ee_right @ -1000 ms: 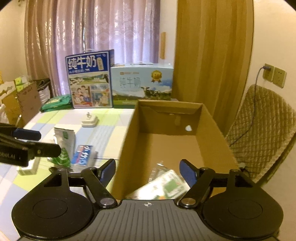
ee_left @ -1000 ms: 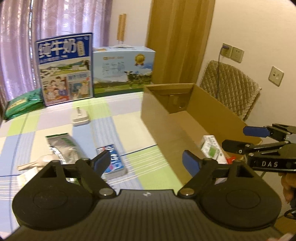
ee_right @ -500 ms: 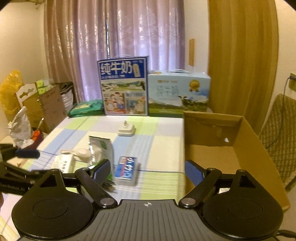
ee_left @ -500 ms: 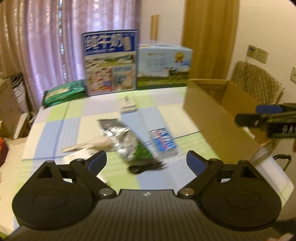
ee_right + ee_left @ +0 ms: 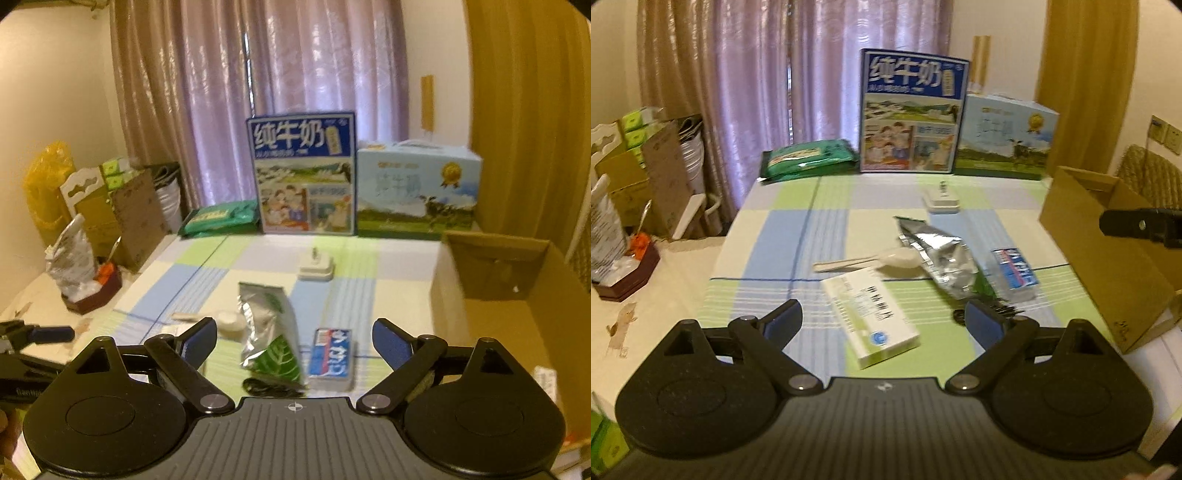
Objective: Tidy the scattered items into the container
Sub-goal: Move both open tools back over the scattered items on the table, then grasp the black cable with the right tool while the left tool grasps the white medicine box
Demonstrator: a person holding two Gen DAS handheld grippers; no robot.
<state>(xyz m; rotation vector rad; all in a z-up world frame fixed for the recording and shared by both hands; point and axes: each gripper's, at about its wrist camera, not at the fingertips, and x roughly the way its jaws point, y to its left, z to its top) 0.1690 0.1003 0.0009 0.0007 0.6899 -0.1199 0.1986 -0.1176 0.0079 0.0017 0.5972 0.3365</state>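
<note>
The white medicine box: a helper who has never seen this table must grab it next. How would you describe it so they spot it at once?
Start at the checked tablecloth and look at the scattered items left of the open cardboard box. The white medicine box lies flat nearest the table's front edge, just in front of the white plastic spoon. It alone is a long white carton with green trim and a blue round logo.
</note>
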